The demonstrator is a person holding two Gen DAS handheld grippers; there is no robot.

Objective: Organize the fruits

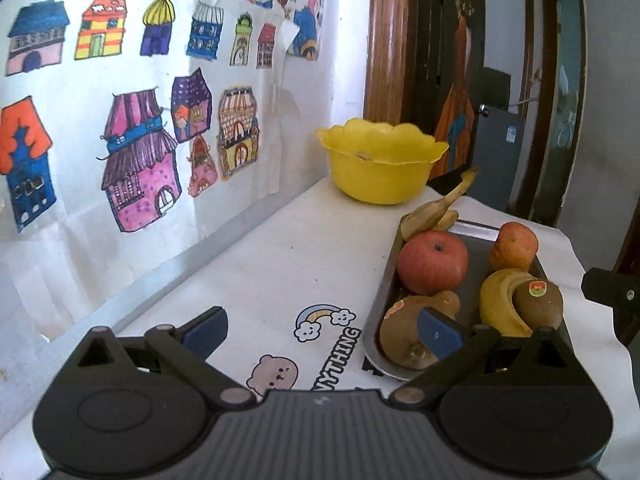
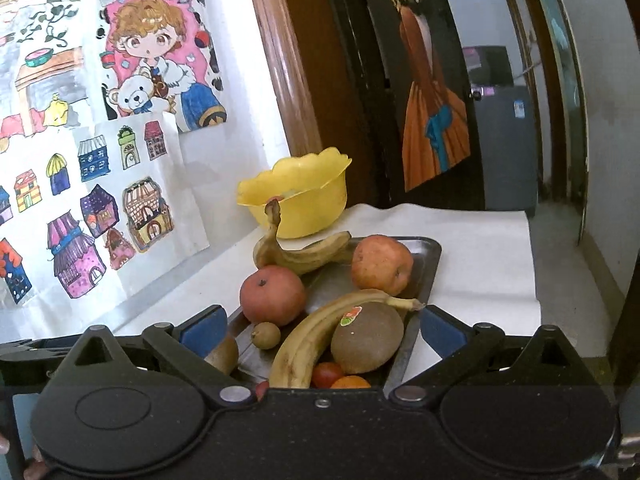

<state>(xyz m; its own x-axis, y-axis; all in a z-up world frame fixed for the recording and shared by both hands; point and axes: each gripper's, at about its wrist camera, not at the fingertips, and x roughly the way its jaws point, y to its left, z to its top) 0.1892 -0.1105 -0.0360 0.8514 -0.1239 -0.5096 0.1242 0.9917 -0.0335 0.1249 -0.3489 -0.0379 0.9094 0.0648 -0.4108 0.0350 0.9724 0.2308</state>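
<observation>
A metal tray point(image 1: 476, 229) point(image 2: 430, 264) on the white table holds a red apple point(image 1: 433, 262) point(image 2: 273, 294), an orange-red apple point(image 1: 514, 246) point(image 2: 382, 264), a yellow banana point(image 1: 498, 300) point(image 2: 316, 332), stickered kiwis point(image 1: 538, 304) point(image 2: 366, 338) and a browned banana point(image 1: 436, 210) point(image 2: 304, 256). Behind it stands a yellow bowl point(image 1: 380, 164) point(image 2: 296, 196). My left gripper point(image 1: 322, 334) is open, low over the table at the tray's left edge, its right finger in front of a brown kiwi point(image 1: 402, 334). My right gripper point(image 2: 322, 334) is open above the tray's near end, straddling the banana and kiwi.
A wall with coloured drawings point(image 1: 132, 120) runs along the table's left side. A wooden door frame point(image 1: 386, 40) and a dark doorway lie behind the bowl. Small tomatoes and an orange point(image 2: 340, 378) sit at the tray's near end. The table's right edge point(image 2: 530, 264) drops off.
</observation>
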